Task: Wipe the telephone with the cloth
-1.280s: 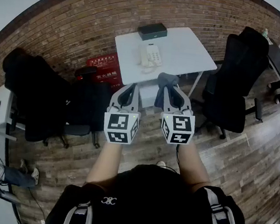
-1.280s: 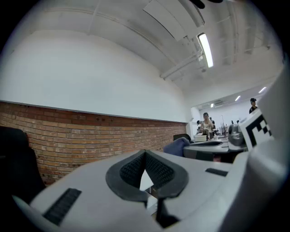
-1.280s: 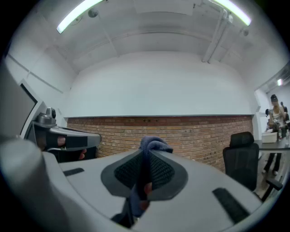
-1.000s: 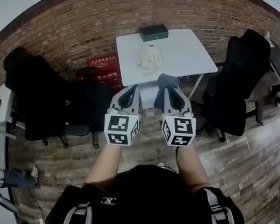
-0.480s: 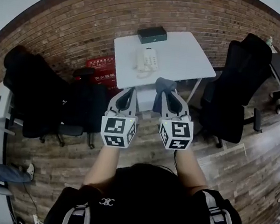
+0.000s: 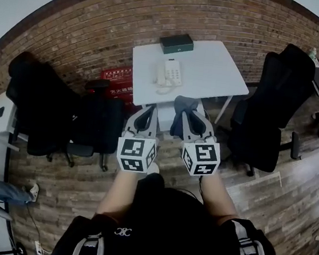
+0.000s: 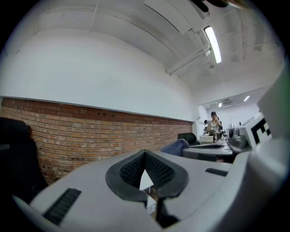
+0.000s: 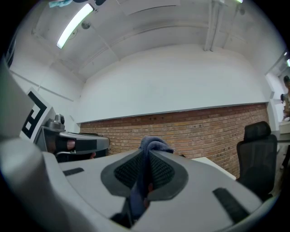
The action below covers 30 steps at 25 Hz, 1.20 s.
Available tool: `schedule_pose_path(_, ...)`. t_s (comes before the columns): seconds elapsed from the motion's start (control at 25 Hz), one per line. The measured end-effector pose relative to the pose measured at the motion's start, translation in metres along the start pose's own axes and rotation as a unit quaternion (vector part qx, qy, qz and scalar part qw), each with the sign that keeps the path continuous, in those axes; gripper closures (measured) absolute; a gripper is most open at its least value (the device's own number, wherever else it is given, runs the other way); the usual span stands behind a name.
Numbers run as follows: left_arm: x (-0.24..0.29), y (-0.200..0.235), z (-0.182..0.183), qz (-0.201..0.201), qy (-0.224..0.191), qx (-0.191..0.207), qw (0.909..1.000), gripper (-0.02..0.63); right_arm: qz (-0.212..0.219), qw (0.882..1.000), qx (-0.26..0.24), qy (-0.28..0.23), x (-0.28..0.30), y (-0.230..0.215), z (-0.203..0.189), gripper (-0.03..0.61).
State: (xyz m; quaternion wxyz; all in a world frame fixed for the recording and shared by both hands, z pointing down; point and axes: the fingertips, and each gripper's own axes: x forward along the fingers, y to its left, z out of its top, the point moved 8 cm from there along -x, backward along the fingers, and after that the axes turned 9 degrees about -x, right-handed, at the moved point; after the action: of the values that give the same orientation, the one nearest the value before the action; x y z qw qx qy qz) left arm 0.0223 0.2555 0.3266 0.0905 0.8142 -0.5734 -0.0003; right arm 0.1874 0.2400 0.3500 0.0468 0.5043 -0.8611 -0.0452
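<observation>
Left gripper: jaws pressed together, nothing between them. Right gripper: clamped on the blue-grey cloth, which bunches above the pads. Both sit well short of the white table. The telephone is near its middle, with a dark green box behind.

Risks:
- The grip looks like 1 thin fold, so rubbing could pull the cloth free.
- A hard wipe could shove the phone or dislodge the handset, as nothing braces it.

Neither gripper view shows the telephone. Keypad and cord are too small to read. The cloth hides part of the table's near edge.
</observation>
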Motion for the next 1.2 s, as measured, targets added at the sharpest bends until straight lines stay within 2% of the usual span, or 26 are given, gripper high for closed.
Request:
schedule_pose_path(0.16, 0.019, 0.012, -0.001, -0.002, -0.005, -0.006, 1.0000, 0.621, 0.007, 1.000, 0.010, -0.014, 0.018, -0.007, -0.001, 0.552)
schedule_pose_path(0.44, 0.070, 0.044, 0.004, -0.014, -0.015, -0.017, 0.9997, 0.621, -0.003, 1.000, -0.008, -0.026, 0.068, -0.025, -0.002, 0.552)
schedule_pose_path(0.72, 0.127, 0.081, 0.005, -0.017, -0.007, -0.019, 0.9996, 0.621, 0.014, 0.999, 0.008, -0.030, 0.133, -0.041, -0.008, 0.552)
schedule_pose_path(0.88, 0.160, 0.105, 0.015, -0.019, -0.006, -0.021, 0.9996, 0.621, 0.026, 0.999, -0.004, -0.034, 0.174, -0.049, -0.005, 0.552)
schedule_pose_path(1.2, 0.222, 0.166, 0.031, -0.022, 0.001, -0.038, 0.9990, 0.621, 0.005, 0.999, -0.021, -0.026, 0.260, -0.061, 0.004, 0.552)
